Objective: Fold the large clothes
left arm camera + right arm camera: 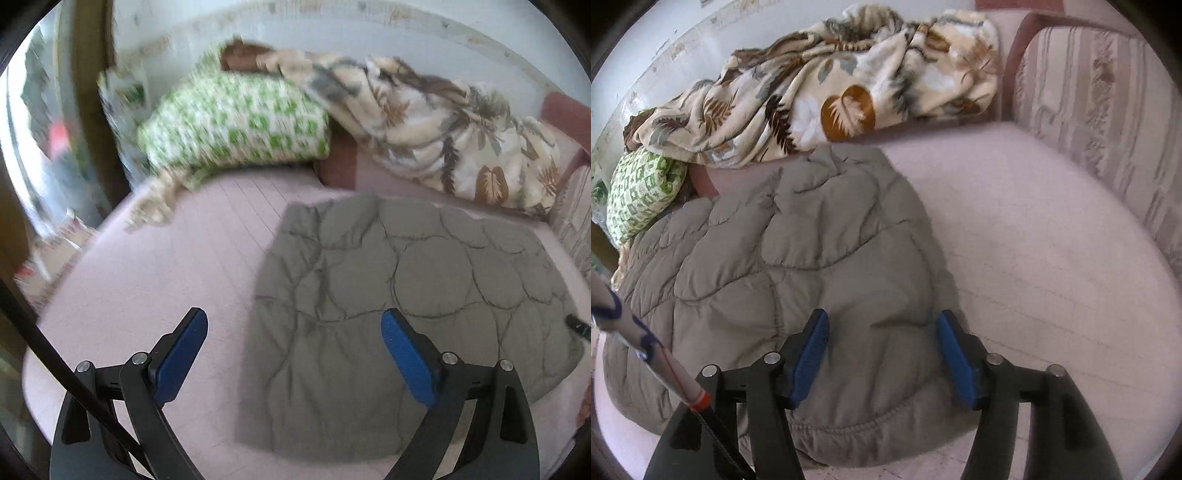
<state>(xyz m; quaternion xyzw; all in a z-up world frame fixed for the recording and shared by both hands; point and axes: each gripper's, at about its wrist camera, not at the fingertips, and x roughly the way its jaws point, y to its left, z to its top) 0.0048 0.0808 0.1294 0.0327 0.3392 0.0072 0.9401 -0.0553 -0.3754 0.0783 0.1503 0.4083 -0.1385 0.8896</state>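
Observation:
A grey quilted padded garment (399,302) lies folded flat on the pink bed sheet (166,280). My left gripper (293,325) is open and empty, held above the garment's left edge, one finger over the sheet and one over the cloth. In the right wrist view the garment (798,266) fills the left and middle. My right gripper (882,325) is open and empty, just above the garment's near right corner, close to its stitched hem.
A green-and-white patterned pillow (236,125) and a cream leaf-print blanket (443,122) lie along the back wall; the blanket also shows in the right wrist view (831,88). A striped pink headboard (1100,110) stands at the right. Bare sheet (1034,240) lies right of the garment.

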